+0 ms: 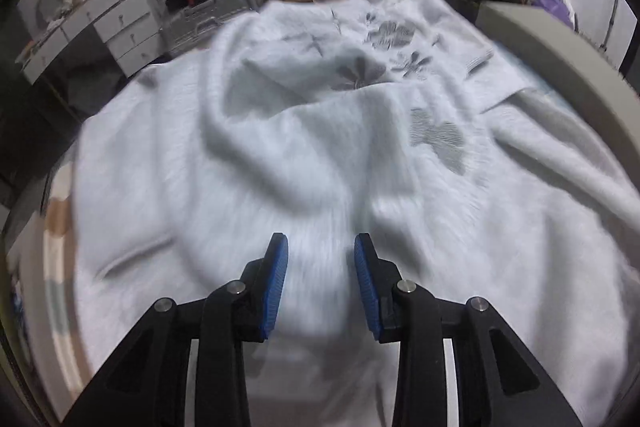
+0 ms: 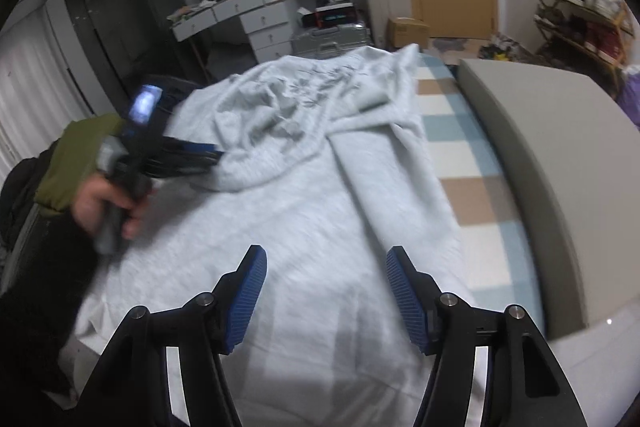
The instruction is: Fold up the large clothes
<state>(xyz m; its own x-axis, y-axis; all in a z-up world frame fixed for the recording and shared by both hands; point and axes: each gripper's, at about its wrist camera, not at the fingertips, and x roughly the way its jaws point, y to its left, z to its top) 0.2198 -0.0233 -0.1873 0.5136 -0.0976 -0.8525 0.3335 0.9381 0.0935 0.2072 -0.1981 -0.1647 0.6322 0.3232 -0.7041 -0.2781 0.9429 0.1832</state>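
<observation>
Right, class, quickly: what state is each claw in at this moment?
Left claw: open, nothing between its pads, above the white sweatshirt.
Right claw: open wide, empty, over the same sweatshirt.

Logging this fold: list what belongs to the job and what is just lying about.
Job: pale grey garment; left gripper, open above it; right gripper, open and empty.
Lying about: checked bedsheet; grey headboard; silver suitcase; white drawers; cardboard box; shoe rack.

Dim indoor light, heavy motion blur across both fisheye views, dark vignetted corners, edges bent.
</observation>
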